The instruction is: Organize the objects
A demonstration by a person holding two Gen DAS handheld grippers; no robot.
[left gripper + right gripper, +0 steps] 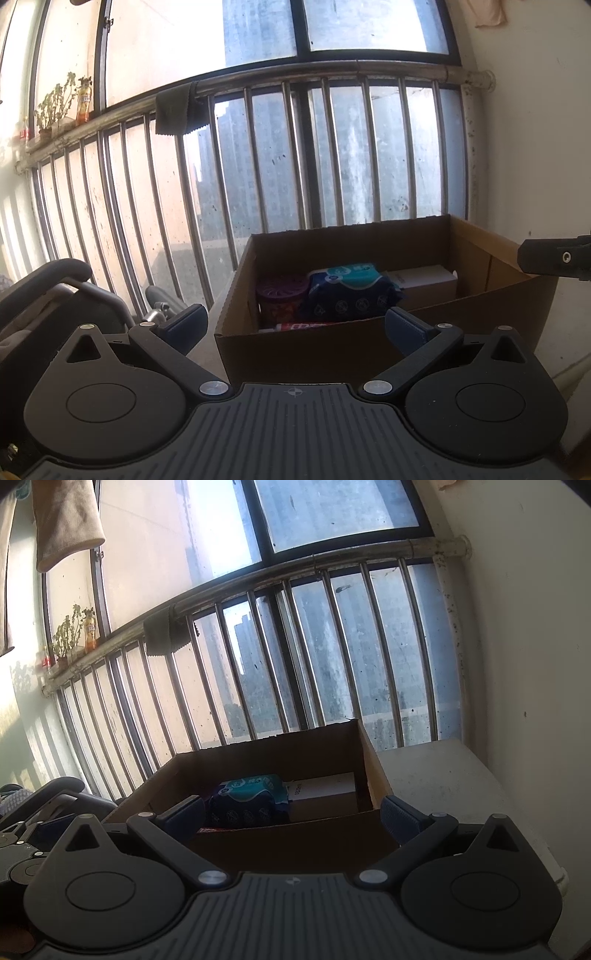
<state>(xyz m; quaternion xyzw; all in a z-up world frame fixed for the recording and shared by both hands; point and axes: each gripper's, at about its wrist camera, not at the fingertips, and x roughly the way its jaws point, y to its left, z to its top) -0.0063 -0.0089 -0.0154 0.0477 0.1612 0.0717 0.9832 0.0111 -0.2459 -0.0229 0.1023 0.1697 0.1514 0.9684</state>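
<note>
Ahead, tall window (258,33) behind a steel railing (280,155), dark cloth (176,110) draped over the top rail. Below, open cardboard box (332,350) against the railing, beside a white surface (443,775), possibly a desk. Inside the box: white carton (424,282) at the back right, blue-and-teal soft pack (351,291) in the middle, purple-lidded tub (282,299) at the left, red-and-white tube (299,326) lying along the near wall. Left tool (295,325) hovering just short of the box, fingers spread wide, gripping nothing. Right tool (293,812) likewise spread and empty, pointed at the same box. Likely handling: soft pack light and squashy, best pinched across its narrow middle; carton stiff and probably light, taken on two flat opposite faces; tub rigid with a smooth, perhaps slippery round wall, gripped across the body below the lid; tube slim, hard against the wall, awkward to reach.
</note>
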